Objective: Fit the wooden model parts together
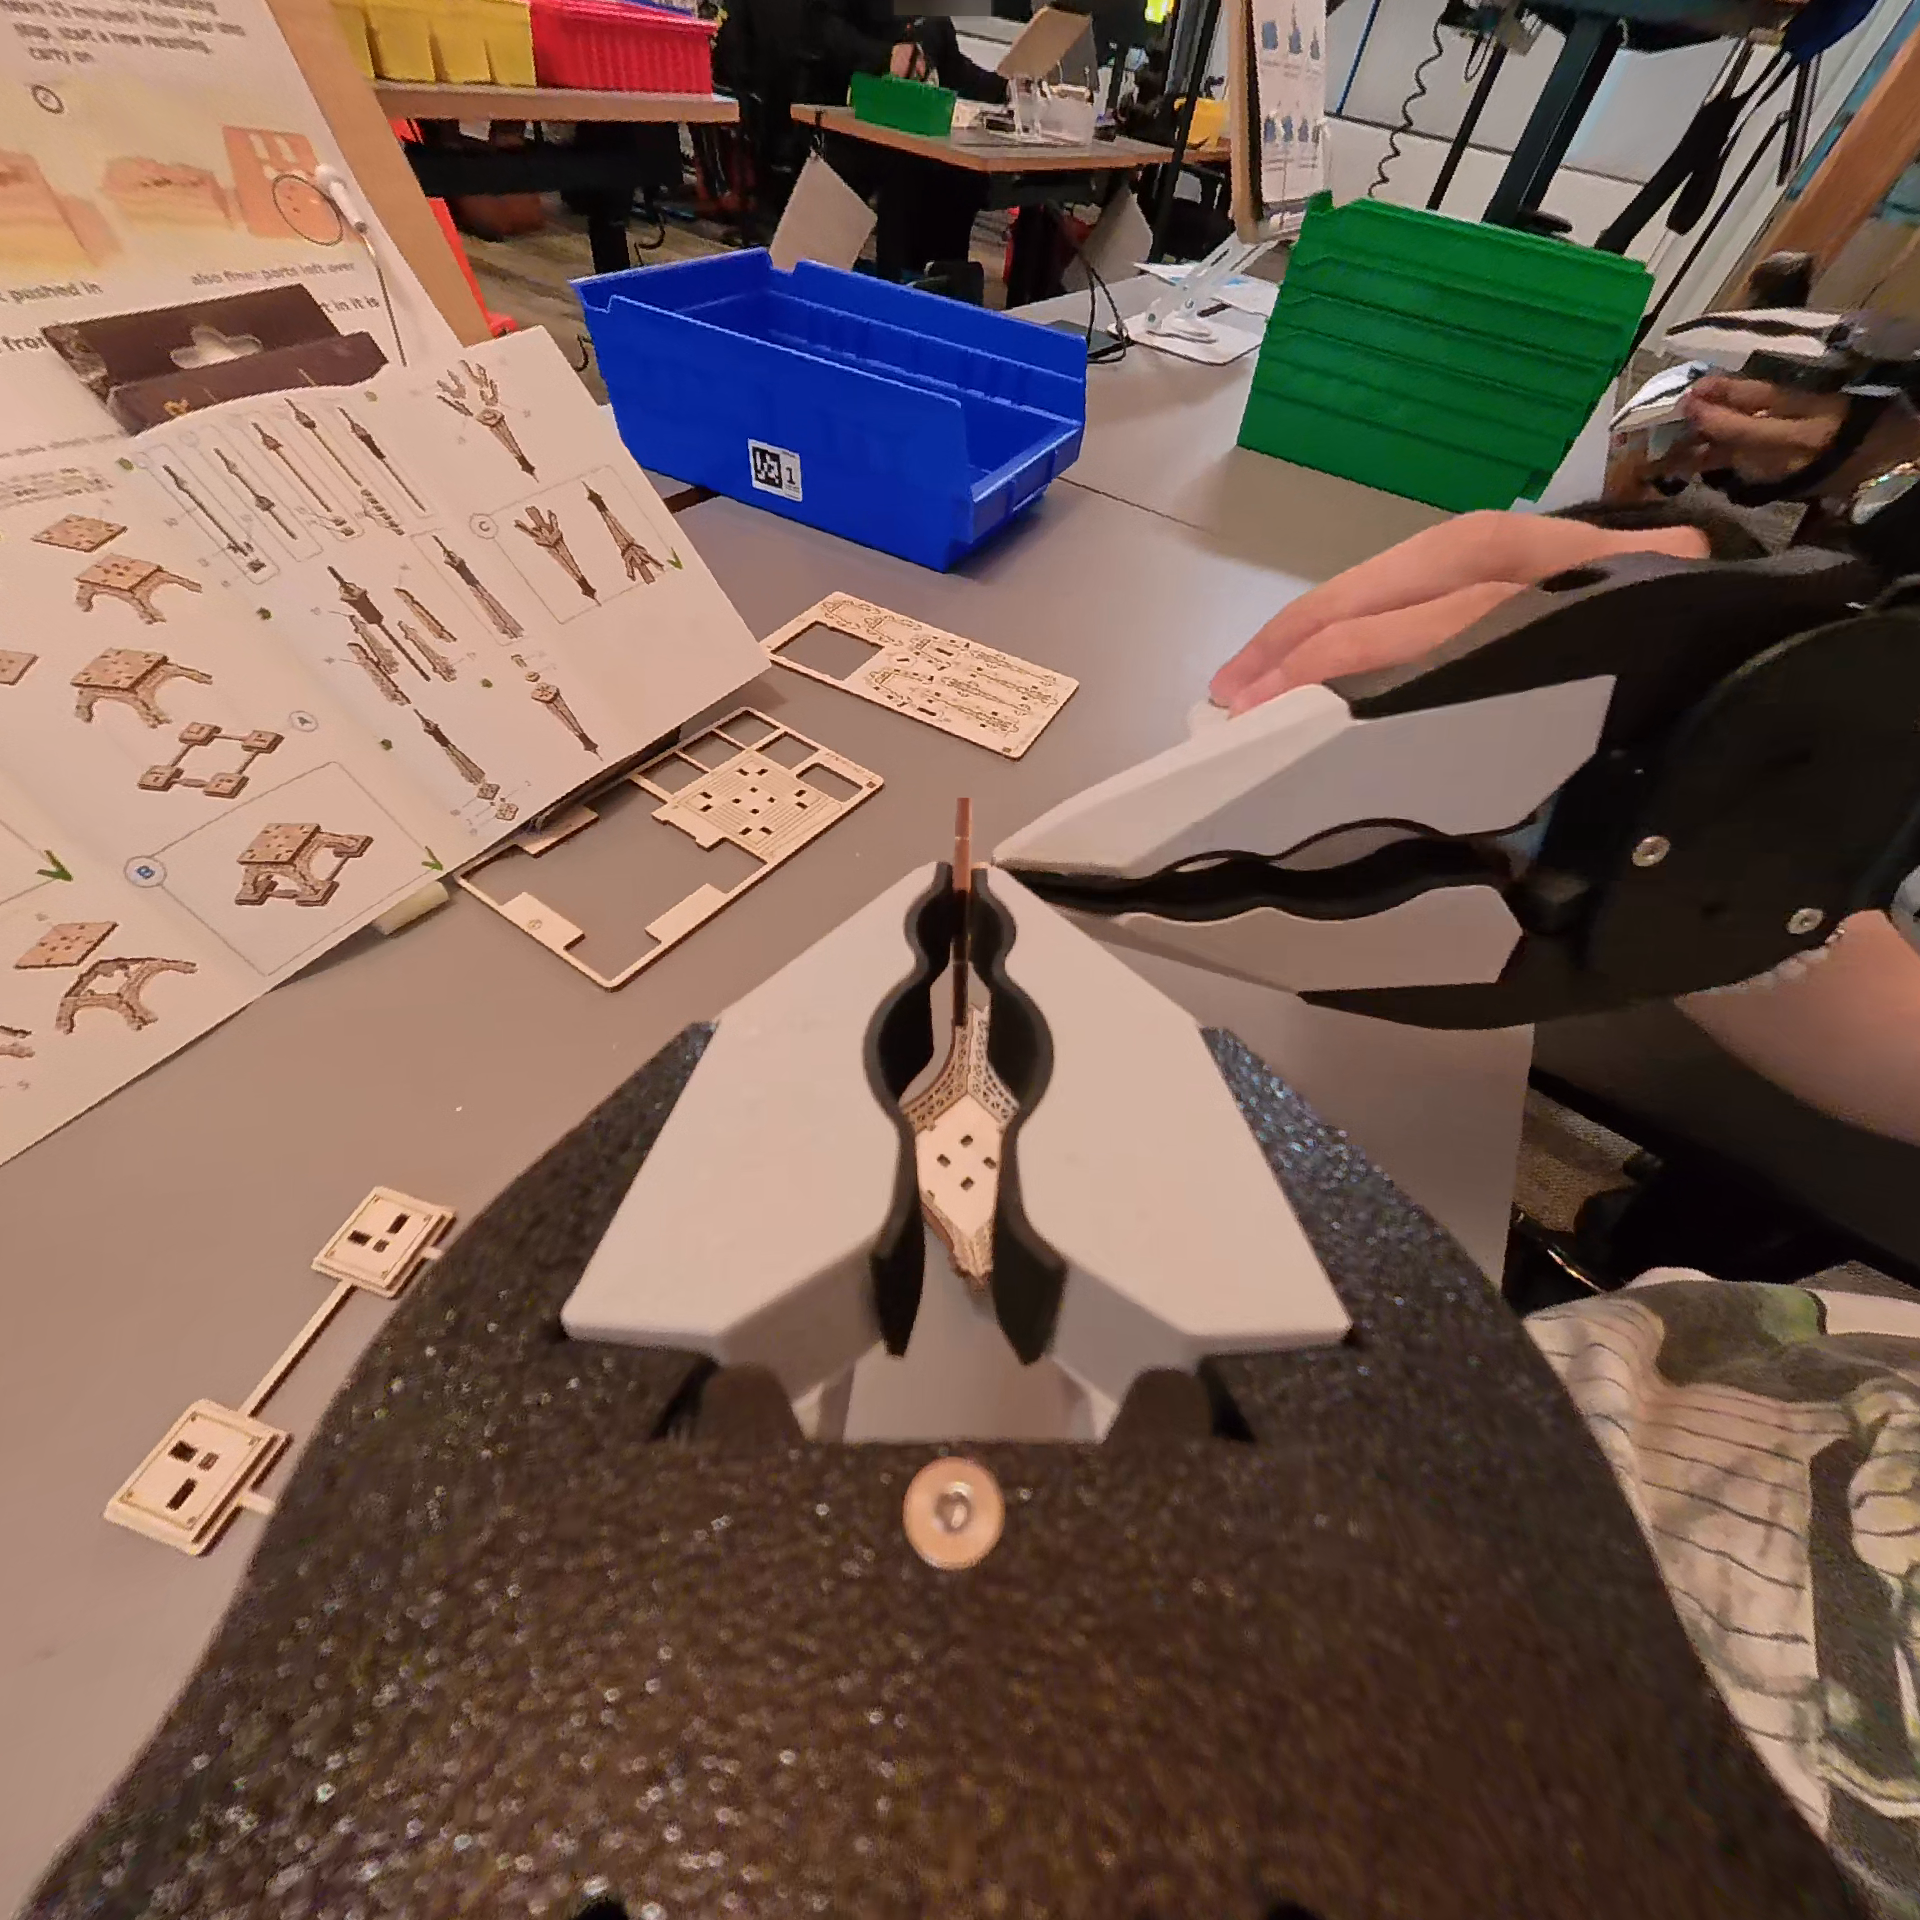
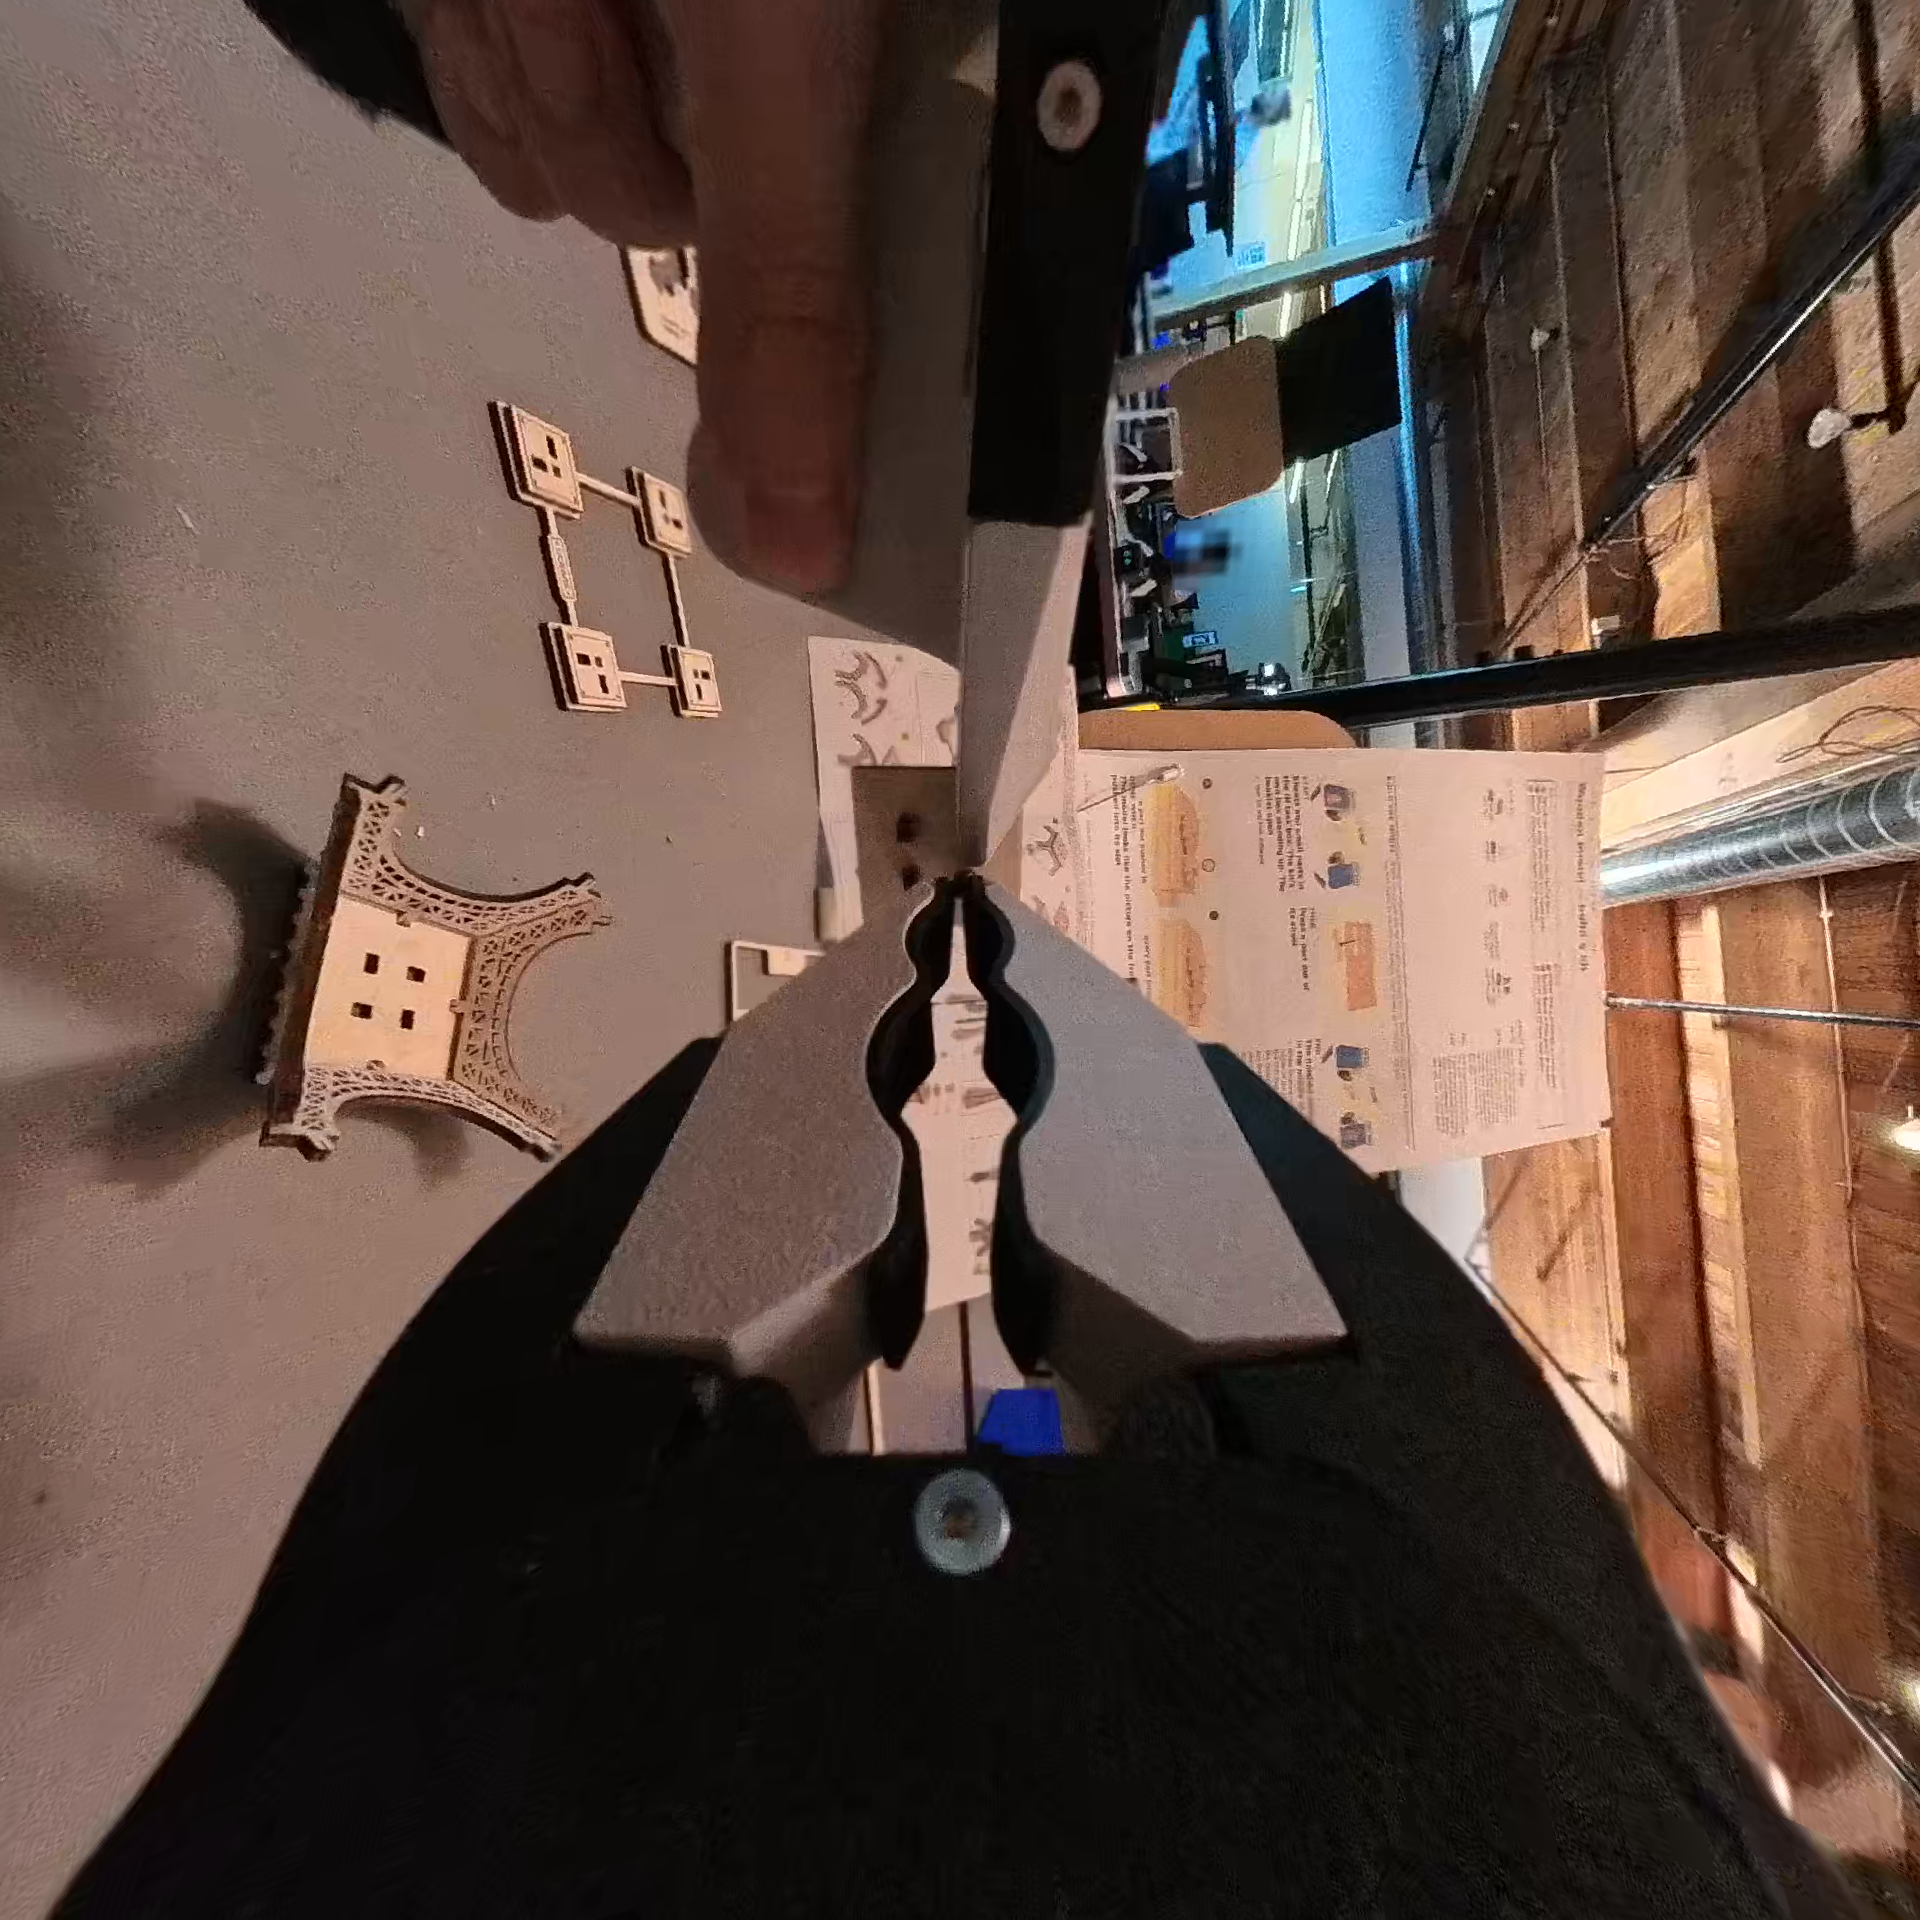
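Left gripper (image 1: 961, 883), seen in its own wrist view, is pinched on a wooden tower section (image 1: 961, 1174): a lattice-sided piece with a plate of small square holes and a thin spire that sticks out past the fingertips. Places below are given relative to this gripper, left to right. At far left, an open instruction booklet (image 1: 343, 644) leans on the grey table (image 1: 416, 1091), and nearer the camera lies a wooden base frame (image 1: 281, 1371) of square pads joined by thin bars. Just behind the fingertips lie two punched-out wooden part sheets, the nearer sheet (image 1: 675, 842) and the farther sheet (image 1: 925, 675). Farther back stands a blue bin (image 1: 831, 405), and to its right a stack of green bins (image 1: 1444, 343). At right, the right gripper (image 1: 1013, 868) comes in from the side with its fingers pressed together; its tip meets the left gripper's tip beside the spire, though whether it grips the spire cannot be told. In the right wrist view, turned on its side, an arched tower base (image 2: 416, 966) lies on the table, well apart from both grippers.
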A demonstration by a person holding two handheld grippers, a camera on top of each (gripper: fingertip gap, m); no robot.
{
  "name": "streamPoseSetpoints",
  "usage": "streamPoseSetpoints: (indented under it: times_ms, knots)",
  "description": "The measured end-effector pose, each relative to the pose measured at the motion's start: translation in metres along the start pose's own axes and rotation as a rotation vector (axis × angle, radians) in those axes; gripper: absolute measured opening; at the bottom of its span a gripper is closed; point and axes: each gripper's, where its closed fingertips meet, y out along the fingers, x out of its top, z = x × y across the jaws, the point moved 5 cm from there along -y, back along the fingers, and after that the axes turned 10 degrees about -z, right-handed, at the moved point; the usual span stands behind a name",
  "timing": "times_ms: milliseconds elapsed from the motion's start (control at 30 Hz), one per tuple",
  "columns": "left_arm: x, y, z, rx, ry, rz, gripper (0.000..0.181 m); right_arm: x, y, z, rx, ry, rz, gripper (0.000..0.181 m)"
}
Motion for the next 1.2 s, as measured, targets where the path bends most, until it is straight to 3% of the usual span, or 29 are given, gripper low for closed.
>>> streamPoseSetpoints:
  times_ms: [200, 367, 567, 700, 867, 967, 1067, 1133, 1200]
  knots:
    - [-0.001, 0.003, -0.002, -0.002, 0.007, 0.007, 0.001, -0.004, -0.002, -0.003, 0.032, 0.029, -0.009, 0.000]
    - [-0.004, 0.004, -0.001, -0.008, 0.002, 0.016, 0.000, -0.003, -0.003, 0.004, 0.045, -0.080, 0.015, 0.000]
    - [-0.003, 0.006, 0.000, -0.006, 0.000, -0.007, 0.001, -0.008, -0.004, -0.002, 0.047, -0.009, -0.001, 0.000]
    - [-0.007, 0.005, 0.001, -0.012, -0.005, 0.009, 0.001, -0.005, -0.001, 0.005, 0.051, -0.132, 0.034, 0.000]
    - [-0.005, 0.007, 0.001, -0.009, 0.008, -0.002, 0.001, -0.009, -0.003, -0.003, 0.074, 0.005, 0.008, 0.000]
    - [-0.007, 0.005, 0.001, -0.011, 0.011, 0.006, 0.001, -0.007, -0.001, 0.002, 0.082, -0.075, 0.030, 0.000]
    - [-0.004, -0.001, 0.023, 0.131, 0.057, -0.013, 0.001, -0.002, -0.002, 0.009, 0.126, -0.079, -0.001, 0.000]
    - [0.004, -0.010, 0.022, 0.058, -0.043, -0.058, 0.000, -0.010, -0.007, 0.000, 0.048, -0.113, 0.065, 0.000]
    - [0.006, -0.014, 0.024, 0.130, 0.060, -0.041, 0.001, -0.021, -0.013, -0.015, 0.017, -0.012, 0.083, 0.000]
